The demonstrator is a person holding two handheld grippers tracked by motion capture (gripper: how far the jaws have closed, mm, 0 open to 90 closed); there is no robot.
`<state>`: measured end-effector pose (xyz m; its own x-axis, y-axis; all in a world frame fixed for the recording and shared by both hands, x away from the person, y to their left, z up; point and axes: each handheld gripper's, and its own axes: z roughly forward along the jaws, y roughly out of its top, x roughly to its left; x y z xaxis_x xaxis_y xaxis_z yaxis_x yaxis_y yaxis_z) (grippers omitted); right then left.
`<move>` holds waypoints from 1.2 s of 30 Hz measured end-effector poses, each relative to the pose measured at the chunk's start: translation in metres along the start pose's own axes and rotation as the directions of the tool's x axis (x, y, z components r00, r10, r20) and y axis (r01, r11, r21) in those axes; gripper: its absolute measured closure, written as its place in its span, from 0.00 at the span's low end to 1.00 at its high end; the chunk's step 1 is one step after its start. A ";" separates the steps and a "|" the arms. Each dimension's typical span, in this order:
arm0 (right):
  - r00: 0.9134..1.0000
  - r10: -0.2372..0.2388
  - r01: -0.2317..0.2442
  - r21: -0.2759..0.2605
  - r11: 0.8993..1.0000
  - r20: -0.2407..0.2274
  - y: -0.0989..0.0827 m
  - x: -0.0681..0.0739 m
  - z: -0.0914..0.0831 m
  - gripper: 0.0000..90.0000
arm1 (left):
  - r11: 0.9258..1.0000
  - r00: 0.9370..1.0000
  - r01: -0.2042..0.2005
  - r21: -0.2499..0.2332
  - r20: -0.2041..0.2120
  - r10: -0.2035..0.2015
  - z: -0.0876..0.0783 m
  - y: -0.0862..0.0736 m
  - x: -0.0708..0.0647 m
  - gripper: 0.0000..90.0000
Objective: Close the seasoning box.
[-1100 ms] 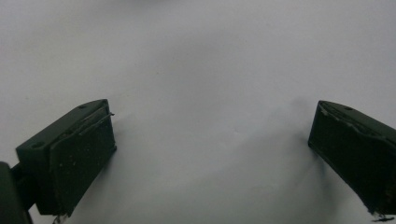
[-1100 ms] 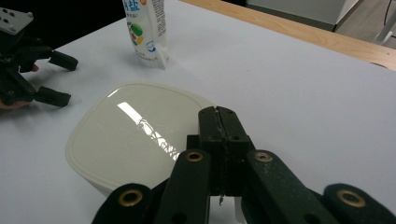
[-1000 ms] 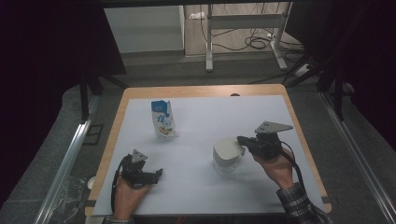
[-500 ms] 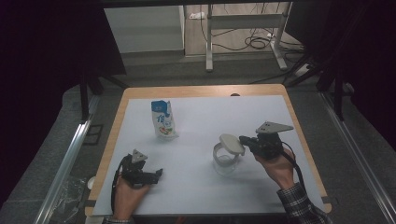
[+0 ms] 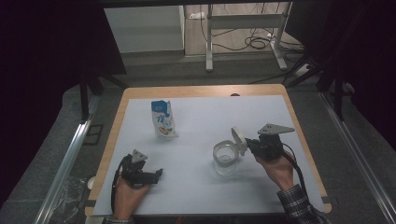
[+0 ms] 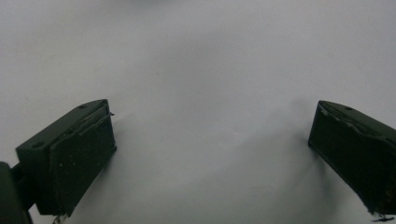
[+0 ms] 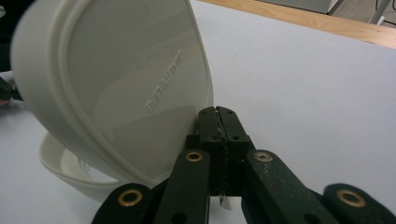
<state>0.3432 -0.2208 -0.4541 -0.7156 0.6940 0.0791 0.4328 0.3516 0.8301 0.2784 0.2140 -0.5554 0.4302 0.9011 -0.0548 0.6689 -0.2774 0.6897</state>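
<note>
— What's on your left side?

— My left claw (image 5: 158, 173) rests low on the white-covered tabletop (image 5: 196, 196) near the front edge, jaws spread wide with bare surface between them. Beyond it stands a blue-and-white printed snack pouch (image 5: 163, 119), well apart from both hands.

— And the right?

— To the right sits a clear round plastic container (image 5: 226, 156), open at the top. Its white oval plastic lid (image 5: 239, 140) stands tilted up at the container's right rim. My right claw (image 5: 248, 144) is pressed together, pinching a tab at the lid's edge.
</note>
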 end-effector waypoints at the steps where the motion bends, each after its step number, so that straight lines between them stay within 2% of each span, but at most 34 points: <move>1: 1.000 0.001 -0.001 0.000 1.000 0.004 -0.001 0.000 0.000 0.99 | 1.000 1.000 -0.004 0.003 0.000 0.004 0.000 0.000 0.000 0.00; 15: 0.999 0.012 -0.012 -0.014 1.000 0.032 -0.011 -0.006 -0.005 0.99 | 1.000 1.000 -0.001 0.004 0.001 0.001 0.000 0.000 0.000 0.00; 20: 0.999 0.016 -0.015 -0.022 1.000 0.047 -0.016 -0.008 -0.009 0.95 | 1.000 1.000 0.000 0.006 0.001 0.000 0.000 0.000 0.000 0.00; 30: 0.994 0.009 -0.007 -0.020 1.000 0.111 -0.031 -0.005 -0.019 0.83 | 1.000 1.000 0.001 0.001 0.000 -0.001 0.000 0.000 0.000 0.00; 36: 0.988 0.011 -0.008 -0.021 1.000 0.156 -0.042 -0.005 -0.027 0.69 | 1.000 1.000 0.000 0.001 -0.001 0.000 0.000 0.000 0.000 0.00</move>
<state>0.3135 -0.2559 -0.4749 -0.6167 0.7872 0.0014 0.4267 0.3328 0.8409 0.2784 0.2137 -0.5554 0.4301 0.9011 -0.0541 0.6692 -0.2780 0.6892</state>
